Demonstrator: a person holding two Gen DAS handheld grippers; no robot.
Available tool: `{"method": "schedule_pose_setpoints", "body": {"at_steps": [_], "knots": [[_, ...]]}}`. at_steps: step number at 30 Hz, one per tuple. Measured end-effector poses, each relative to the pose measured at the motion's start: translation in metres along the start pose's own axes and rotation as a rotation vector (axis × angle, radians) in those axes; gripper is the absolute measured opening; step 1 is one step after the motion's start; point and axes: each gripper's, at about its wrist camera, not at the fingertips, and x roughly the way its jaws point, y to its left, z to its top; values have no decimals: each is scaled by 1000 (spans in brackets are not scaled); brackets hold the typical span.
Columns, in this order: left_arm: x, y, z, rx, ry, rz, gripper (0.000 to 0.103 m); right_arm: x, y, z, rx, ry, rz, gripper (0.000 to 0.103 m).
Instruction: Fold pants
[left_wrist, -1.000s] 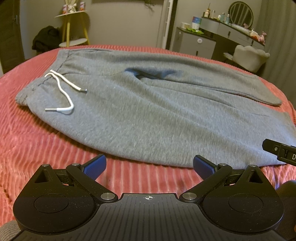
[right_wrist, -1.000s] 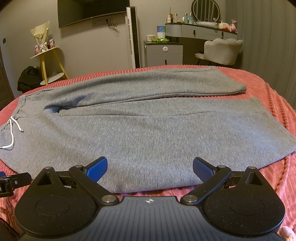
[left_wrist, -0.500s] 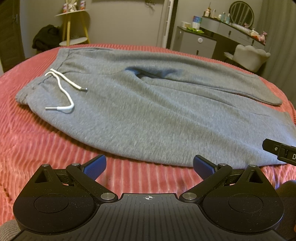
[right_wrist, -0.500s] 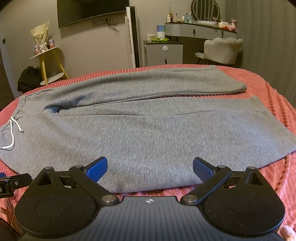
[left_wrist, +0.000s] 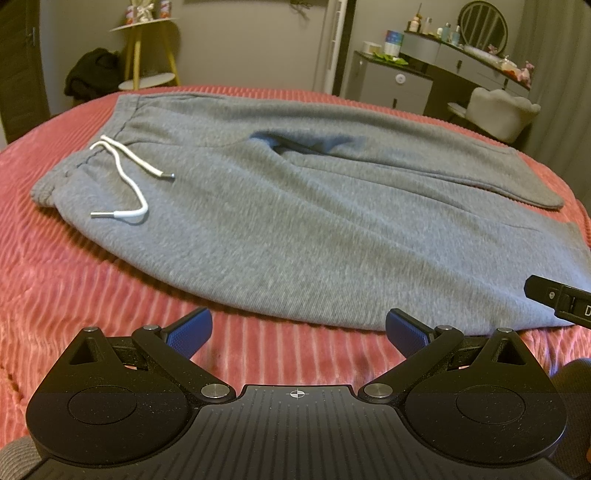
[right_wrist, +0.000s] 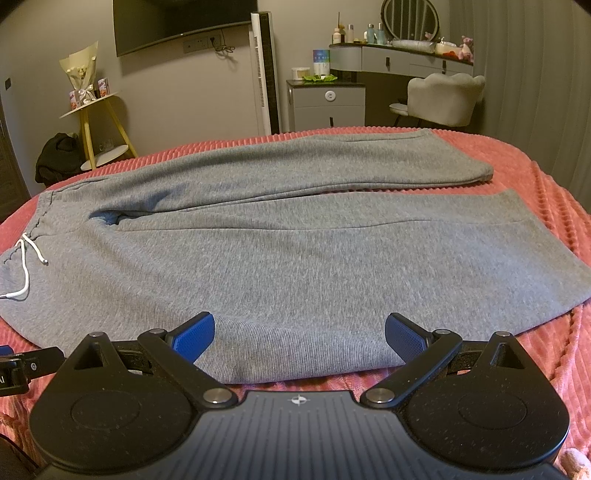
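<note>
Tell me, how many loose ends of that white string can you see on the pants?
2. One end lies farther up on the gray pants near the waistband; the other end lies nearer, by the pants' edge.

Spread claw (left_wrist: 298, 328) before flat pants (left_wrist: 314, 221)

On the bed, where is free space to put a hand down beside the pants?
Free: the pink bedspread between the near edge of the grey pants and the left gripper; also past the leg hems on the right. Crowded: the middle, covered by the pants and the white drawstring.
</note>
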Motion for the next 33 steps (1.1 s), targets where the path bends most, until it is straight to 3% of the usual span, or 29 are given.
{"method": "schedule_pose_setpoints", "body": {"at_steps": [21,33], "knots": [[-2,0,0,-1,0,-8,103,-1,2,0,4,3,6,99],[-8,-5,7,11,4,-15,103,2,-6,6,45,44,70,99]]}}
